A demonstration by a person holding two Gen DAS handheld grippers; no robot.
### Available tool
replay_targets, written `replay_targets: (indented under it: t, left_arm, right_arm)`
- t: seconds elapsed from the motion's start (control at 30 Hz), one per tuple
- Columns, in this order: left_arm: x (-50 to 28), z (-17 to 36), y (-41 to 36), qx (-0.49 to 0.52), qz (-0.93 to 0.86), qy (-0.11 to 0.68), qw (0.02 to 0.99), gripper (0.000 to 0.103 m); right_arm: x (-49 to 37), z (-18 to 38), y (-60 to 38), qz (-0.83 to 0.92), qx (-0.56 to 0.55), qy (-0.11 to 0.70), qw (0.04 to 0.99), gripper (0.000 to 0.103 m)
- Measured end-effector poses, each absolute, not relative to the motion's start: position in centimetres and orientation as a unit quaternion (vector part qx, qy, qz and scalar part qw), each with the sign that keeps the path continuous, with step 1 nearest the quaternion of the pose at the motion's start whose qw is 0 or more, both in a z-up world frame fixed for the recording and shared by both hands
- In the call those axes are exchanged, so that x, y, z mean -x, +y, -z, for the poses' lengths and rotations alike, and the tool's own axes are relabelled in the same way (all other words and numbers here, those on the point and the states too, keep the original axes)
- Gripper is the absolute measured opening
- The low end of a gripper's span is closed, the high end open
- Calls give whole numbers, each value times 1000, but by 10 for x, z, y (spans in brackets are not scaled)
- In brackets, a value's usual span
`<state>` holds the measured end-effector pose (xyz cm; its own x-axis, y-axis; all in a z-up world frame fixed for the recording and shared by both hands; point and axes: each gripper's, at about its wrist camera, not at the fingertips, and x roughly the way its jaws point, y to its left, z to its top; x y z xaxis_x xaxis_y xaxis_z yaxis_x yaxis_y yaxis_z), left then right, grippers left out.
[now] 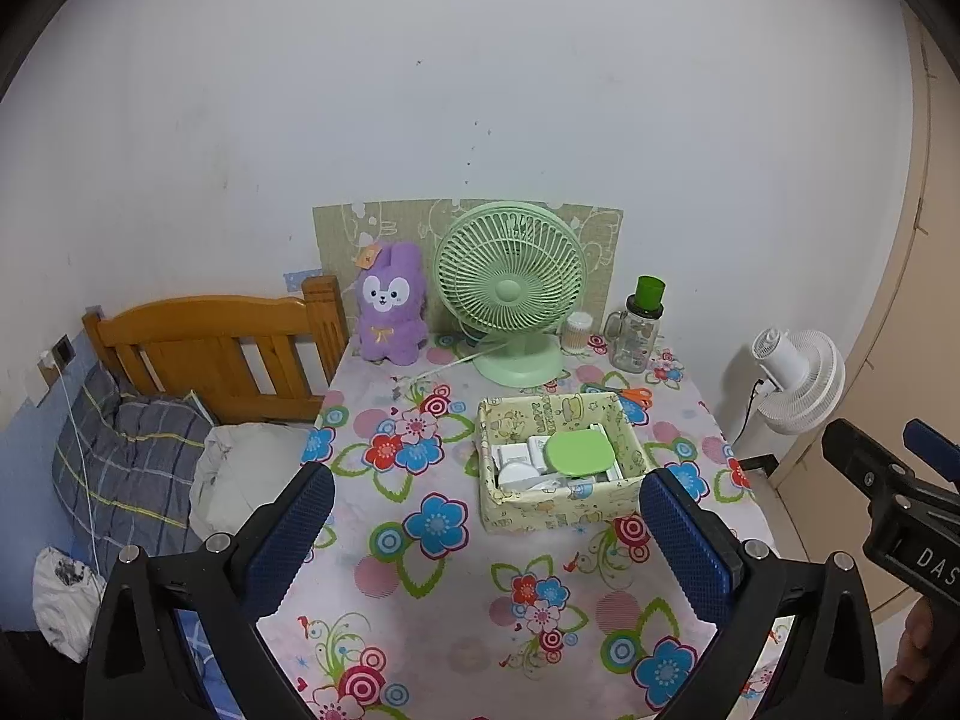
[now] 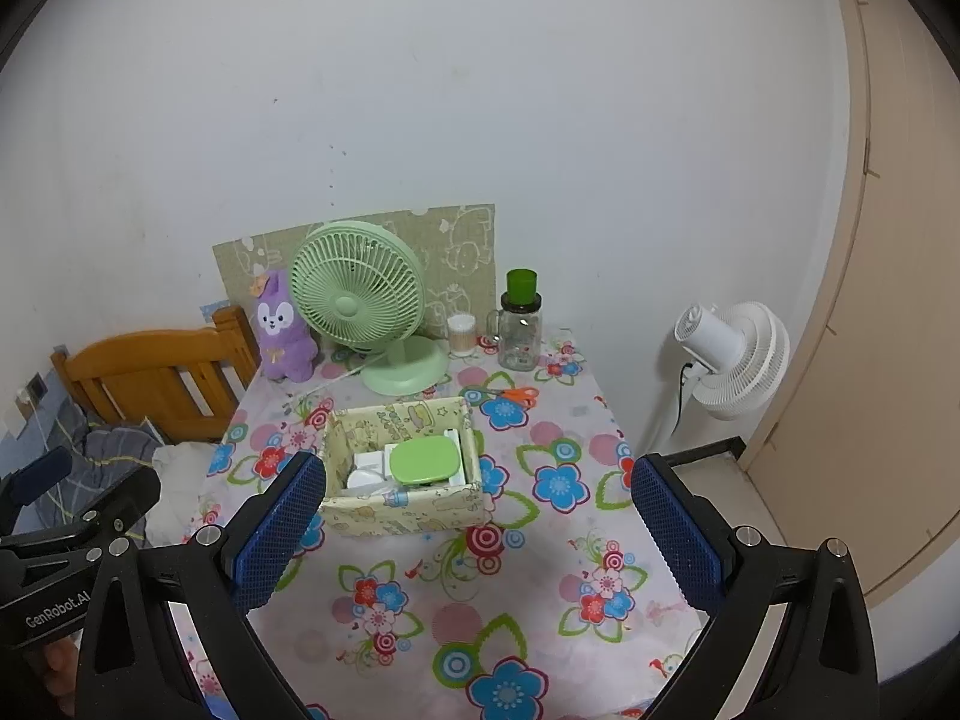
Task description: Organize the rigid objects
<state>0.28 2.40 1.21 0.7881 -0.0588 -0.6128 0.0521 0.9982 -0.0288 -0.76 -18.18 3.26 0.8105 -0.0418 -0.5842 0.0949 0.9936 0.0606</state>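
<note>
Both tongs, left tongs [image 1: 486, 516] and right tongs [image 2: 477, 510], hang apart, empty, above the near counter [image 2: 528, 594]. The full box [image 1: 561, 504] sits mid-counter; clumsy reaching could tip it or nudge the scissors [image 2: 519, 396] beyond.

Both wrist views look from the table's [image 1: 456, 630] near edge, tilted down, facing the far wall at 12 o'clock; the left sits further left, taking in the bed [image 1: 204, 354] at 9 o'clock; the right shows more door at 3 o'clock; both share the box [image 2: 402, 516] and green fan [image 1: 510, 294].
</note>
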Motion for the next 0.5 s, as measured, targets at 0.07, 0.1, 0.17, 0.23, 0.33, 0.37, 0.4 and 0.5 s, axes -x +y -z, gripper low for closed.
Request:
replay_targets:
  t: [0.07, 0.1, 0.17, 0.23, 0.33, 0.37, 0.4, 0.5]
  left_arm:
    - [-3, -12, 25, 7, 28, 324, 946, 103]
    - [-3, -12, 25, 7, 26, 325, 945, 103]
    - [-3, -11, 26, 8, 24, 326, 945, 103]
    - [-2, -11, 26, 8, 24, 325, 945, 103]
    - [-2, -12, 25, 7, 24, 325, 945, 103]
    - [-2, -12, 25, 7, 26, 325, 945, 103]
    - [-2, -12, 24, 6, 26, 325, 945, 103]
    - [-1, -12, 23, 5, 27, 324, 946, 103]
  right_arm:
    - [8, -33, -182, 36, -44, 305, 951, 103]
    - [8, -33, -182, 36, -44, 305, 951, 103]
    - [8, -33, -182, 35, -44, 304, 951, 103]
    - [7, -33, -182, 35, -44, 305, 951, 103]
    - [7, -33, -182, 35, -45, 307, 950, 103]
    - [7, -34, -182, 35, -45, 307, 950, 103]
    - [7, -34, -182, 35, -45, 306, 950, 103]
    - [7, -35, -182, 36, -44, 304, 951, 103]
